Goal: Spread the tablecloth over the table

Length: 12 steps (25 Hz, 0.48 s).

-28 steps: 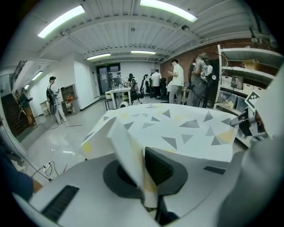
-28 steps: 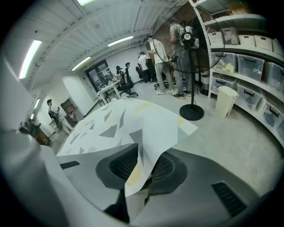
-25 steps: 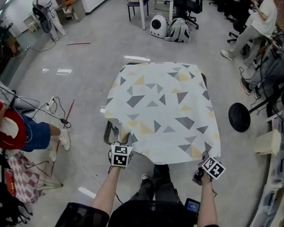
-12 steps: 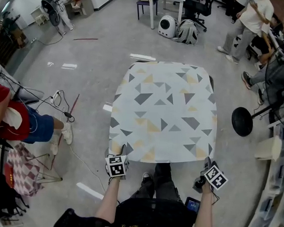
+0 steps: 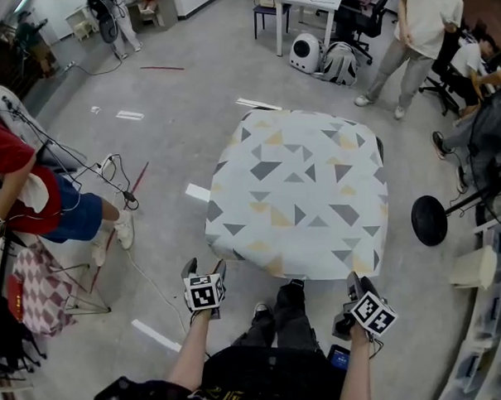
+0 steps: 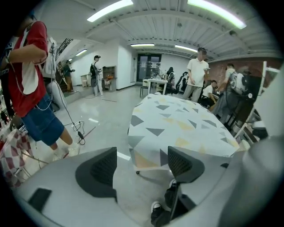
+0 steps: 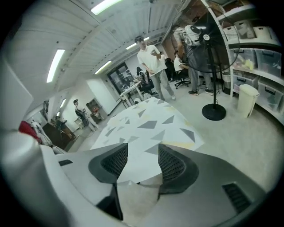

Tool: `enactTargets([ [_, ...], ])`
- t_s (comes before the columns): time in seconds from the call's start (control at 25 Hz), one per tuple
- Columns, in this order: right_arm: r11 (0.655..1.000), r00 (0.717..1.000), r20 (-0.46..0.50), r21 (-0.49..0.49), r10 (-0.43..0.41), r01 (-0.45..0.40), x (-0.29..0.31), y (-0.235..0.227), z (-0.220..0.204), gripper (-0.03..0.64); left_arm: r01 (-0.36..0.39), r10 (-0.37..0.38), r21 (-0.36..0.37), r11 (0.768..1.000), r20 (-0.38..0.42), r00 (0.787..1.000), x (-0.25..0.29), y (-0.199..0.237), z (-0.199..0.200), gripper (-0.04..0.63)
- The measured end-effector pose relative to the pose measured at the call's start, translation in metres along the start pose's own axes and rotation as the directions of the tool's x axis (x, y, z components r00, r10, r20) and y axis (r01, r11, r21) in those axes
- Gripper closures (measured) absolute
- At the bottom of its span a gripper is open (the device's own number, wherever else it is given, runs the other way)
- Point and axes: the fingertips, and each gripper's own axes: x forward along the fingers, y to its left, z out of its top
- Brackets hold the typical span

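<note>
The left gripper (image 5: 204,267) has its jaws opening wide and empty. The right gripper (image 5: 356,283) has its jaws closing slightly about the tablecloth (image 5: 300,193) corner without pressing on it, and could snag it and drag it askew.

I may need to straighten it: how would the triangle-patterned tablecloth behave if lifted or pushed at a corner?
Probably floppy: the tablecloth droops down on every side, and its near corner hangs in a soft fold. Likely light, as it lies thin and flat on top. A push would probably bunch or slide it; nothing weighs it down.
</note>
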Motion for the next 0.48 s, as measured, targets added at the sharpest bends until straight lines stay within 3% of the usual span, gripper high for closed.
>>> enactTargets([
  [0.24,0.989,0.993,-0.027,-0.082,0.118,-0.12,-0.02,0.05,0.001,0.406,0.139,-0.143,0.078,0.987,0.052,0.988,-0.027,-0.028,0.017,0.241],
  [0.48,0.958,0.972,-0.046,-0.166,0.229,-0.234,-0.048,0.103,0.012,0.426,0.294,-0.324,0.218,0.931,0.115,0.939,-0.067,-0.079,0.047,0.249],
])
